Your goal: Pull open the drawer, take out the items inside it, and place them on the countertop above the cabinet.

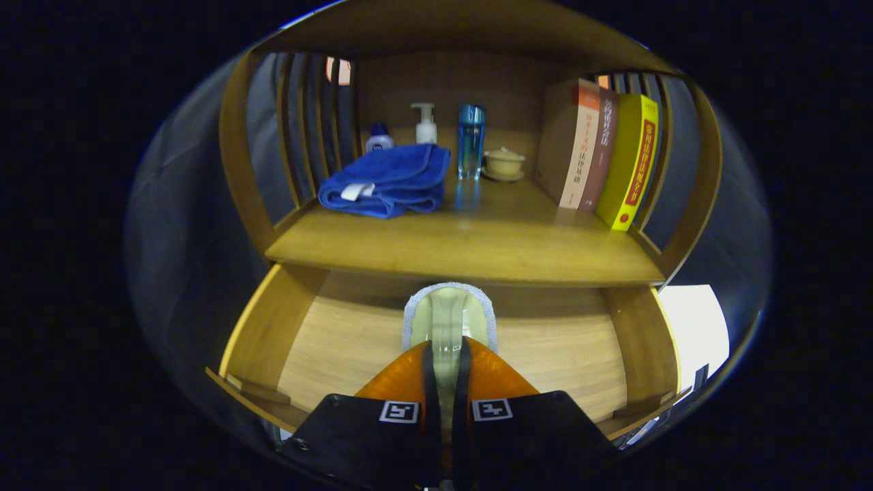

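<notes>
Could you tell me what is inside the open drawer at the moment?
The drawer holds one pale item with a fuzzy grey rim, pinched by the gripper; its near end is hidden between the fingers.

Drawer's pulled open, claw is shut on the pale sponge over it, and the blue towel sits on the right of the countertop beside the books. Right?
Not quite. The gripper view shows the blue towel on the left of the countertop, across from the books. The rest holds: the drawer is open and the claw is shut on the pale sponge.

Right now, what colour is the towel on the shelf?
Blue, with a small white tag; the folded towel shows best in the gripper view.
</notes>
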The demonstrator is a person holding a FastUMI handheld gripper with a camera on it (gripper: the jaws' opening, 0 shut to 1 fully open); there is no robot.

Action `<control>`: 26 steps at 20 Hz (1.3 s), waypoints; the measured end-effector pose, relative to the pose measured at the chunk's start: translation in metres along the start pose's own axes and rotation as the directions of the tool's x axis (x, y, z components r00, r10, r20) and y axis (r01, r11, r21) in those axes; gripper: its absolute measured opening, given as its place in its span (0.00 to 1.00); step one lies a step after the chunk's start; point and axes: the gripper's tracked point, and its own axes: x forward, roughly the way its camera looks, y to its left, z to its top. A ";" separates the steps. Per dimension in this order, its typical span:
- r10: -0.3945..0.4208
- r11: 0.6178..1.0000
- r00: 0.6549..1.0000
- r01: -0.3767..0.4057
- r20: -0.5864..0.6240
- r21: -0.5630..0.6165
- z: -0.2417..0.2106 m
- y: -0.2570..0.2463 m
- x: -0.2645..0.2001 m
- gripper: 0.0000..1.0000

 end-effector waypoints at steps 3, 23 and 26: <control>-0.009 1.000 0.997 0.007 0.079 0.020 0.034 -0.008 -0.015 0.15; -0.129 0.991 0.988 0.132 0.088 -0.029 0.131 -0.059 0.124 0.18; -0.162 0.986 0.986 0.164 0.048 -0.037 0.119 -0.072 0.140 0.17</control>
